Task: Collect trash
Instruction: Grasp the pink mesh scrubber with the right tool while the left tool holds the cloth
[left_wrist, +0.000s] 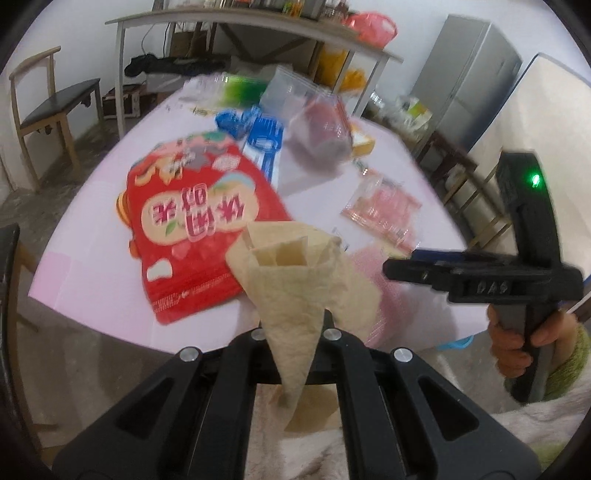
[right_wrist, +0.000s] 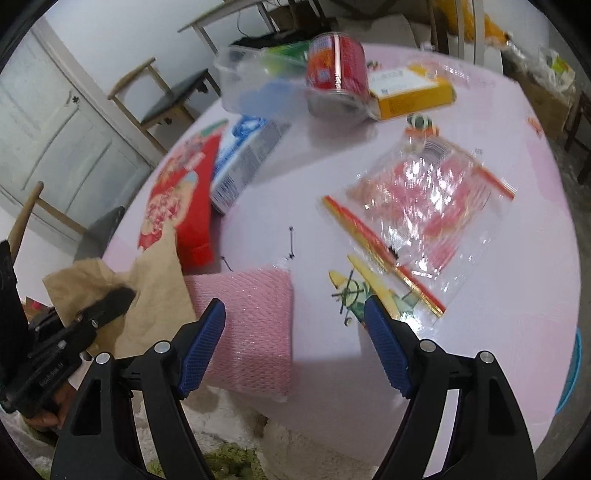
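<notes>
My left gripper is shut on a brown paper bag, whose open mouth stands up in front of it over the near table edge. In the right wrist view the same bag shows at the left, pinched by the left gripper. My right gripper is open, its blue pads either side of a pink foam net sleeve on the table, not touching it. A clear plastic wrapper with red print and a yellow aeroplane card lie just beyond. The right gripper hovers right of the bag.
On the pink table lie a red snack bag, a blue-white packet, a red can, a yellow box and a clear tub. A chair stands far left; a blue rim shows below the table's right edge.
</notes>
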